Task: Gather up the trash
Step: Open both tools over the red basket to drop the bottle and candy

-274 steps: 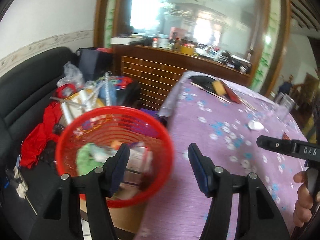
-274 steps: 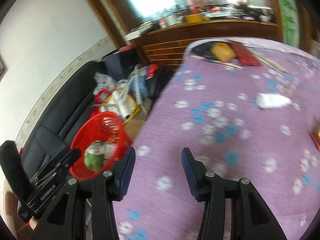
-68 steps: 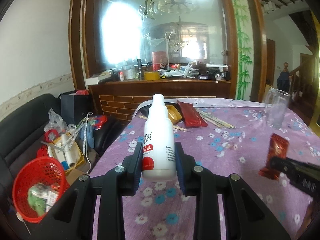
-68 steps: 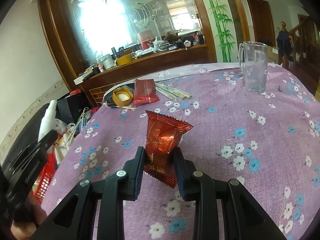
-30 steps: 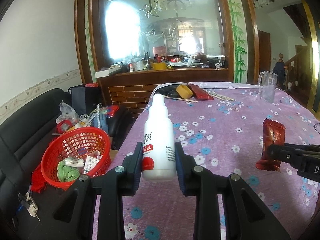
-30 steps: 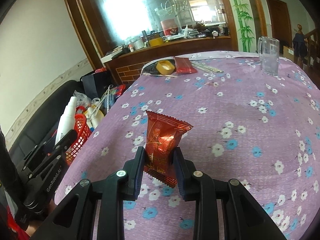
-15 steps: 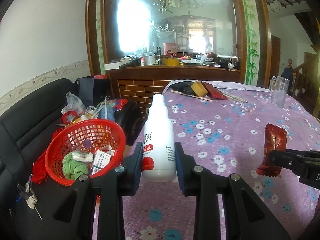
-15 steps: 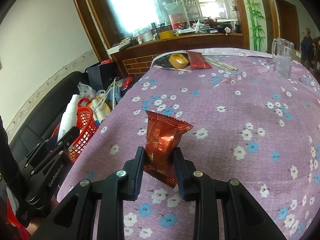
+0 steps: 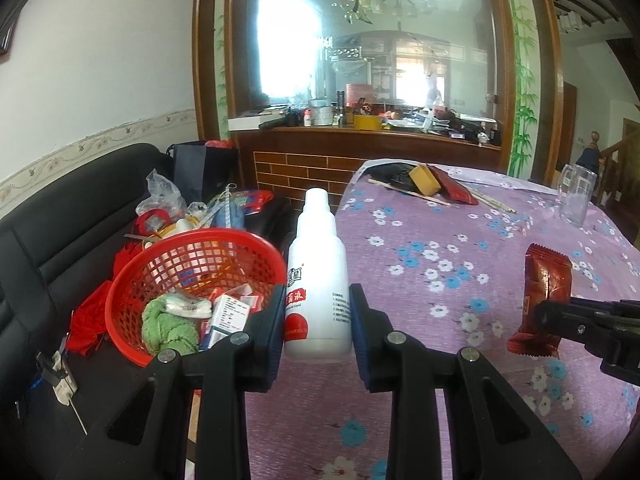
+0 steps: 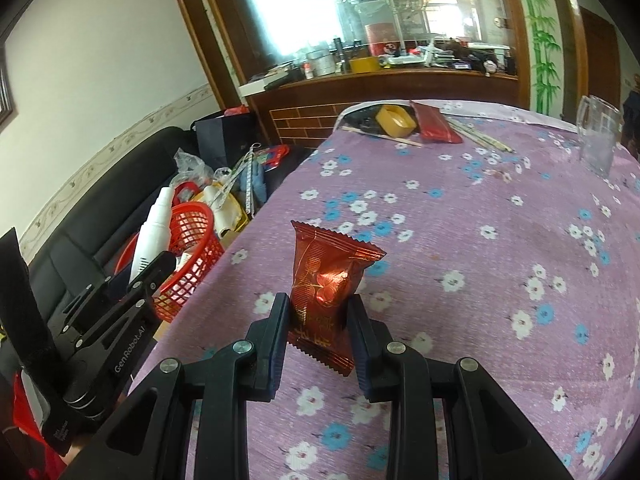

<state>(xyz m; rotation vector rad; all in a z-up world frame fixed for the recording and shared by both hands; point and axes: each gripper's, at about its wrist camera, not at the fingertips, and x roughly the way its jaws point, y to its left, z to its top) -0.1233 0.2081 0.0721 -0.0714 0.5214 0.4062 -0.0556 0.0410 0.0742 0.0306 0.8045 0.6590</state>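
The red basket (image 9: 192, 280) now fills the lower left of my left view, far nearer than a second ago, so both drops are close. My left hand-held gripper (image 9: 316, 316) is clamped on the white bottle (image 9: 318, 280); my right hand-held gripper (image 10: 318, 320) pinches the red wrapper (image 10: 326, 280) above the desk (image 10: 500, 260). The basket already holds a green cloth (image 9: 170, 326) and small cartons (image 9: 228, 314).

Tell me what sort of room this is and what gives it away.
Most likely a lived-in living or dining room in a home. A black sofa heaped with clutter runs along the wall, a table under a purple flowered cloth holds a glass mug, and a wood-framed glass partition tops a cluttered ledge.
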